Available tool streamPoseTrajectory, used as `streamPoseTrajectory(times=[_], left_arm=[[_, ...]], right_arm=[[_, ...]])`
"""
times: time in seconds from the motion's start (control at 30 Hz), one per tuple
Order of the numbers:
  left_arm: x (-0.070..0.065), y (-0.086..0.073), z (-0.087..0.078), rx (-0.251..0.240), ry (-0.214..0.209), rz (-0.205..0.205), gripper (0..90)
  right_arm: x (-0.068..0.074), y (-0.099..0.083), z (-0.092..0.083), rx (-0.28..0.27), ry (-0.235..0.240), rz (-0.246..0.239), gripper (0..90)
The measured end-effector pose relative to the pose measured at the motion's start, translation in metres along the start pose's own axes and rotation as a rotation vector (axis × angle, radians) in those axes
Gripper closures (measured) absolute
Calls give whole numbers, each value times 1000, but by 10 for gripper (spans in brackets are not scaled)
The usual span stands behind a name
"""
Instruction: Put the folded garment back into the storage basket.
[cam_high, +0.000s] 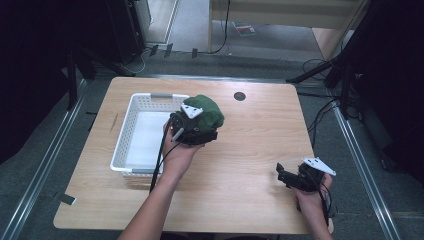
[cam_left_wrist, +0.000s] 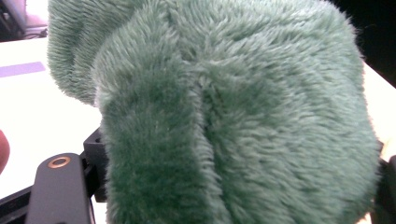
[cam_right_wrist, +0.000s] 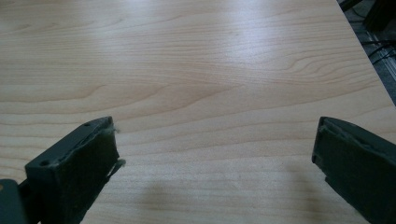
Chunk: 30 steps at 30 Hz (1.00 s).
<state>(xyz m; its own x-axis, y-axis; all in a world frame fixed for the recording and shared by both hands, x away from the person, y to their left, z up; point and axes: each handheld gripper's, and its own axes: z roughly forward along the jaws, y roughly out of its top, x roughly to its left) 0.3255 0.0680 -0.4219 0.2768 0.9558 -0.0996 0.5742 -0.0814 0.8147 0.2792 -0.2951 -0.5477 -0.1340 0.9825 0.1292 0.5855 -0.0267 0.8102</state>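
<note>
Left gripper (cam_high: 196, 131) — seen in the high view just beside the right wall of the basket, above the table. Its jaws are closed around a green plush toy (cam_high: 206, 111); in the left gripper view the fur (cam_left_wrist: 233, 116) bulges out between and over the black jaws, so that little of them can be made out.

Green plush toy — a rounded mass of deep-pile fabric, held against the gripper, partly over the basket's upper right corner and partly over the table. Whether it is lifted clear or touches the basket rim cannot be told. Its exact figure cannot be made out from the folds shown.

Handling, as judged: light, soft and easily squashed, not fragile. The pile is likely to slip a little under the pads, so a deep bite across a thick fold or the body's middle is to be preferred over a pinch of loose fur at the edge.

Right gripper (cam_high: 295, 178) — held low near the table's front right corner, well apart from the toy. In the right gripper view its jaws are spread wide with nothing between them, and a few fibres are seen clinging to the left pad (cam_right_wrist: 100, 154).

White plastic basket (cam_high: 125, 135) — perforated walls, grey handles, placed on the table's left half.

Wooden table (cam_high: 260, 130) — pale grain, a dark round grommet (cam_high: 239, 96) near the far edge.
</note>
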Motion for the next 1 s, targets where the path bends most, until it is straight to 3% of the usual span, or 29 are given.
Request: streamPoseTrajectory(times=[0.5,0.8,1.0], left_arm=[[63,-15,-15,-12,87,-94,198],[91,-25,-9,-4,142,-133,192],[107,-29,-1,-3,148,-155,187]], right_arm=[[0,0,0,1,-3,0,5],[0,0,0,2,-6,2,6],[0,0,0,5,-6,1,6]])
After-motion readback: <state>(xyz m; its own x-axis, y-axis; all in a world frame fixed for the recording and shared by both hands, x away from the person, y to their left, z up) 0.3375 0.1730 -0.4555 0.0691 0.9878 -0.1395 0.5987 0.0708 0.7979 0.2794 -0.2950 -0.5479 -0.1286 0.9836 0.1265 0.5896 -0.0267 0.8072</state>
